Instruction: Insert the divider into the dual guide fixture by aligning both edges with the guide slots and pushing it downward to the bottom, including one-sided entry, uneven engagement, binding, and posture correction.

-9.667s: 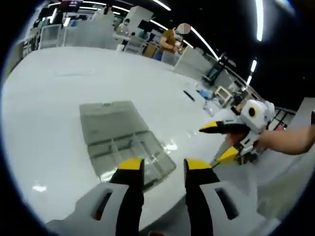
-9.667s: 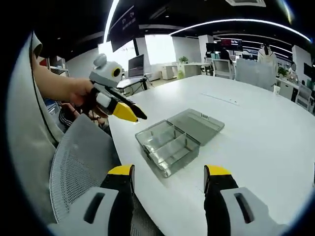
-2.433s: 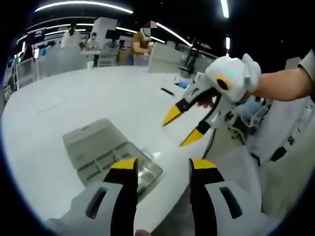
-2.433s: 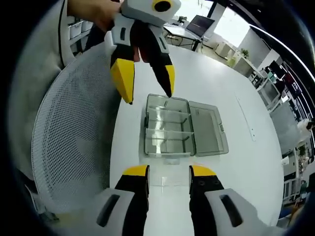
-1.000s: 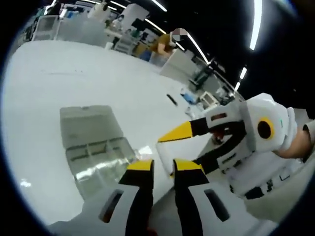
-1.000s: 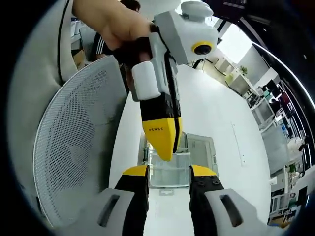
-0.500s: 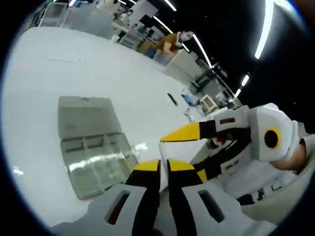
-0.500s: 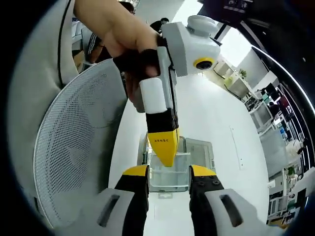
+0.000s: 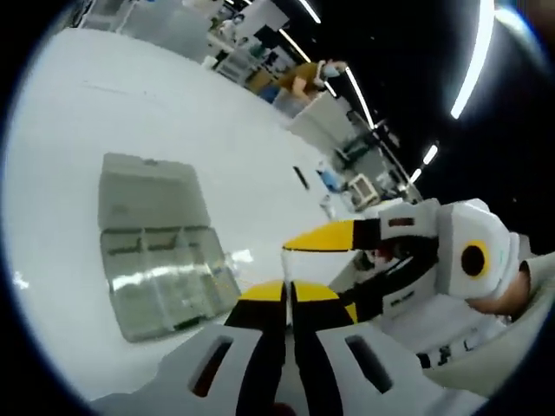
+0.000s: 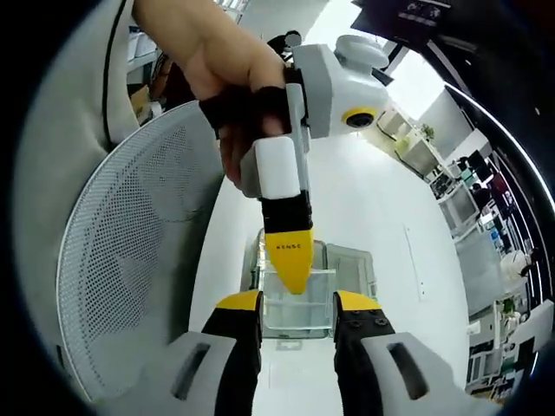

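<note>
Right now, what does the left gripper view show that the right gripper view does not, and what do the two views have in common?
Left gripper view: the right gripper seen from outside, its jaws apart, and far behind it a person in orange.

Right gripper view: the left gripper seen from outside, its jaws together and pointing down toward the box, the hand holding it, and a mesh chair back.

Both: the clear compartment box with its lid open, lying on the white table.

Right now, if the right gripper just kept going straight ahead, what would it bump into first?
Probably the clear plastic divider held between its jaws by the left gripper; depth is hard to judge.
</note>
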The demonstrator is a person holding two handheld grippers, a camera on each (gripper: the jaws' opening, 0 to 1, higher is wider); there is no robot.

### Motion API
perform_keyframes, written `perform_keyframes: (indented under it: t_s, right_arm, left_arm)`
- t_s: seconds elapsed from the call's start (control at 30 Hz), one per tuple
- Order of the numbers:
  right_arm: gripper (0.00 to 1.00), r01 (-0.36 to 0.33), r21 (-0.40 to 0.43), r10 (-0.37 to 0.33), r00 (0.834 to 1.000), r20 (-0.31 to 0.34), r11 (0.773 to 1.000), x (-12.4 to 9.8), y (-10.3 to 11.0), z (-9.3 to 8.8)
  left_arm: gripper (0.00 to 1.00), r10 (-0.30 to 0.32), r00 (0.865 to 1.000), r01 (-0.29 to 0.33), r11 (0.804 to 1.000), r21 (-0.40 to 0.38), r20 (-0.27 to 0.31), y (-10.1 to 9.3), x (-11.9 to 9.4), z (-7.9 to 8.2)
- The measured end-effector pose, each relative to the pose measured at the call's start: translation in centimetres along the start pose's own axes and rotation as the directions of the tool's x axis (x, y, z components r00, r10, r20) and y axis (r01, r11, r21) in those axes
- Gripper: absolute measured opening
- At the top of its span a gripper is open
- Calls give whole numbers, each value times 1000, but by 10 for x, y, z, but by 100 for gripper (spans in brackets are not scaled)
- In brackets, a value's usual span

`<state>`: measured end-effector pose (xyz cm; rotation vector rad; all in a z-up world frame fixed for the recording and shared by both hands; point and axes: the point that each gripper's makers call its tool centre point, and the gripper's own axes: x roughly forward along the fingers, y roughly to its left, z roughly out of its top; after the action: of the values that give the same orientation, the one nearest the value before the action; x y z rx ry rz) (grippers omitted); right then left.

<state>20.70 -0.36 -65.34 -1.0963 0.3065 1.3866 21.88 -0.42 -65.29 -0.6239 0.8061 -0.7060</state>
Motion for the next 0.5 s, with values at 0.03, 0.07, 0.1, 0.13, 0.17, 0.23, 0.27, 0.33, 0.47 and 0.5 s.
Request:
perform_keyframes:
  t_s: [0.03,0.07,0.1,0.13,0.17,0.23,0.27,0.33,0.47,0.5]
  right_arm:
    - [28,-1,1,1,1000,-1,1000,0,0,0]
    - [28,-2,-2,2,1000,-4,1000,0,1,0]
    - [28,3,-12,-3,1000,-8,1000,0,1,0]
    - [28,10,-27,-10,1000,-12,1000,0,1,0]
    - [28,9,-21,-10,1000,-13,1000,0,0,1]
    - [28,11,4,-11,1000,-7,1000,-1,0,2]
    - [28,9,2,-8,1000,-5,1000,-1,0,3]
    - [30,20,-1,-20,1000,-10,1000,-3,-2,2]
    - [31,24,13,-23,1000,-13,1000,-5,-4,0]
    - [31,25,18,-25,1000,-10,1000,-7,-6,0]
  left_arm:
    - [0,-1,1000,1,1000,-1,-1,0,0,0]
    - [0,-2,1000,2,1000,0,-2,0,0,-1]
    - [0,-2,1000,2,1000,-1,-2,0,0,-1]
    - [0,-3,1000,3,1000,-7,1,-1,0,0]
    - [0,-3,1000,3,1000,-6,3,-1,-1,0]
    - [0,-4,1000,4,1000,3,4,0,-1,0]
    - [0,-2,1000,2,1000,3,6,1,-2,0]
    - [0,-4,1000,4,1000,6,13,0,-4,0]
    - [0,-12,1000,11,999,35,19,-1,-6,1]
    - [0,-14,1000,13,999,38,18,0,-6,1]
